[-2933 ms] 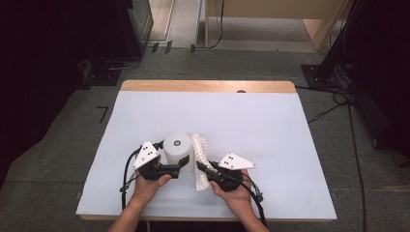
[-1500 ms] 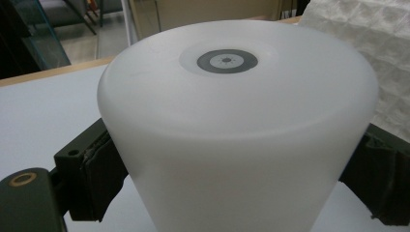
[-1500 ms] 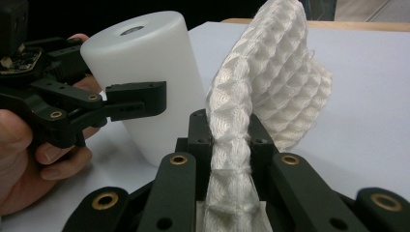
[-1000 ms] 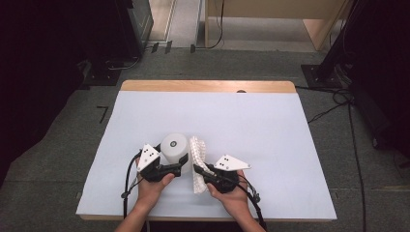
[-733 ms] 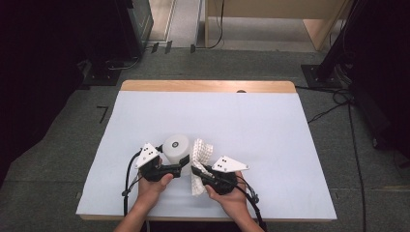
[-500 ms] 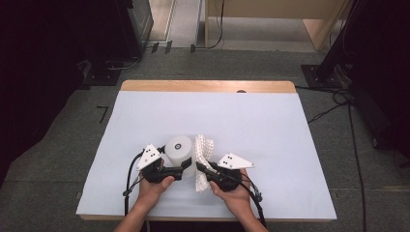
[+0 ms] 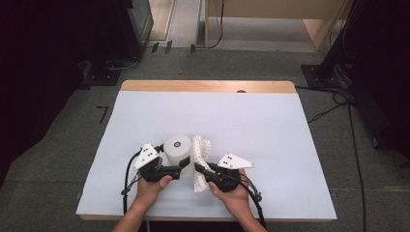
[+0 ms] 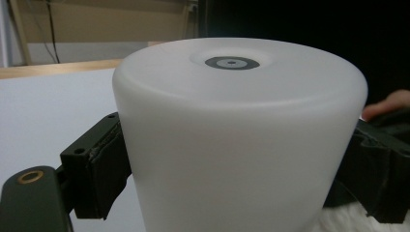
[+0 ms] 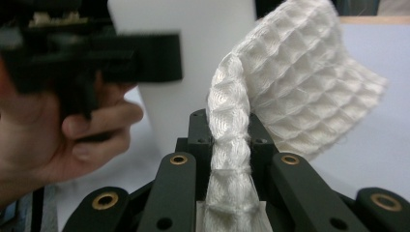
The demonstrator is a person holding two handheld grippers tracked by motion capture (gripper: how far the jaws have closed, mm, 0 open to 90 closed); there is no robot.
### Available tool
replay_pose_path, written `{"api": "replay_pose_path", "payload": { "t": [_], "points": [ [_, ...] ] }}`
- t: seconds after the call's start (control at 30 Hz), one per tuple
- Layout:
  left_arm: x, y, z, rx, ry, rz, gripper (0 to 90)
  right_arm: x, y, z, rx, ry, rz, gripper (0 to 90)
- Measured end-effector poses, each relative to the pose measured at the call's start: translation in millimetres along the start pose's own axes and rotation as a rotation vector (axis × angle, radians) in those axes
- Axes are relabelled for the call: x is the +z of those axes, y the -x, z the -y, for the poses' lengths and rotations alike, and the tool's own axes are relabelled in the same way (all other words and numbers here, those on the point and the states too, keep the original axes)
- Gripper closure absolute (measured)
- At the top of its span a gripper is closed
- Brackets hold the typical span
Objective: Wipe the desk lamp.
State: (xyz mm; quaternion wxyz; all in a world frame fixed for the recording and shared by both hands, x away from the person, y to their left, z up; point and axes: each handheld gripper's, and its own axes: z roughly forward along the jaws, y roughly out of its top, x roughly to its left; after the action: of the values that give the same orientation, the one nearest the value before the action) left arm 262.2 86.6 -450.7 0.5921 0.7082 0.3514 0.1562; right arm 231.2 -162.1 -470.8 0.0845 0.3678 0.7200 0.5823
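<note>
Near the front edge of the bench (image 7: 270, 121), the left gripper (image 7: 180, 167) clamps its fingers (image 8: 99, 169) around an upright white cylinder (image 7: 177, 149), while just beside it the right gripper (image 7: 198, 168) pinches a white waffle-weave cloth (image 9: 270, 111) between its fingers (image 9: 193, 140).

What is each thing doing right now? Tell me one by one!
White cup: upside down, squeezed between the jaws of the left hand-held gripper.
Waffle cloth: bunched, pinched upright.
Right hand-held gripper: shut on the cloth.
Table: covered by a pale sheet.
</note>
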Motion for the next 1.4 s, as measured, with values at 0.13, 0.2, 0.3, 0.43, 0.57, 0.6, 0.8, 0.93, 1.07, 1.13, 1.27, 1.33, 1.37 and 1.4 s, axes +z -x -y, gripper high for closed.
{"api": "replay_pose_path", "payload": {
  "t": [0.13, 0.2, 0.3, 0.43, 0.57, 0.6, 0.8, 0.93, 1.07, 1.13, 1.27, 1.33, 1.37, 1.4],
  "points": [
    [-2.0, -3.5, -0.6, -0.003, 0.003, -0.006, 9.0, 5.6, -6.5, 2.6, -0.024, -0.021, -0.014, 78.4],
    [-0.9, -2.1, -0.4, 0.003, -0.002, 0.002, 9.0, 4.8, -6.5, 2.0, -0.02, -0.023, -0.013, 78.4],
    [1.0, 1.9, 0.5, 0.031, -0.015, 0.016, 9.0, 2.0, -2.5, 0.4, -0.016, -0.013, 0.002, 78.4],
    [3.0, 5.9, 1.5, 0.051, -0.024, 0.05, 9.0, -2.7, 3.9, -2.0, 0.0, 0.005, 0.022, 78.4],
    [3.9, 8.5, 1.6, 0.064, -0.025, 0.066, 9.0, -6.8, 7.9, -4.0, 0.006, 0.022, 0.042, 78.4],
    [4.0, 8.5, 1.6, 0.064, -0.026, 0.063, 9.0, -6.9, 8.1, -4.0, 0.008, 0.022, 0.043, 78.5],
    [1.4, 1.8, -0.2, 0.037, -0.018, 0.016, 9.0, -0.5, 1.6, 0.1, -0.002, -0.001, 0.023, 78.4],
    [-1.2, -2.9, -1.3, 0.022, -0.006, -0.001, 9.0, 5.2, -4.0, 3.7, -0.018, -0.025, -0.003, 78.4],
    [-1.1, -1.9, -1.0, 0.031, -0.012, 0.015, 9.0, 5.4, -3.9, 3.3, -0.016, -0.025, -0.002, 78.4],
    [-0.2, 0.5, -0.6, 0.044, -0.014, 0.03, 9.0, 3.3, -1.2, 2.3, -0.011, -0.019, 0.006, 78.4],
    [1.4, 5.9, 0.1, 0.07, -0.012, 0.071, 9.0, -2.5, 6.3, -0.6, 0.005, 0.001, 0.029, 78.4],
    [2.1, 8.2, -0.1, 0.084, -0.016, 0.07, 9.0, -5.2, 9.3, -2.2, 0.006, 0.011, 0.037, 78.4],
    [2.5, 8.5, 0.0, 0.093, -0.019, 0.061, 9.0, -7.2, 11.2, -3.5, 0.01, 0.021, 0.041, 78.4],
    [3.0, 8.5, 0.3, 0.093, -0.021, 0.05, 9.0, -7.2, 11.2, -3.5, 0.01, 0.021, 0.041, 78.4]
  ]
}}
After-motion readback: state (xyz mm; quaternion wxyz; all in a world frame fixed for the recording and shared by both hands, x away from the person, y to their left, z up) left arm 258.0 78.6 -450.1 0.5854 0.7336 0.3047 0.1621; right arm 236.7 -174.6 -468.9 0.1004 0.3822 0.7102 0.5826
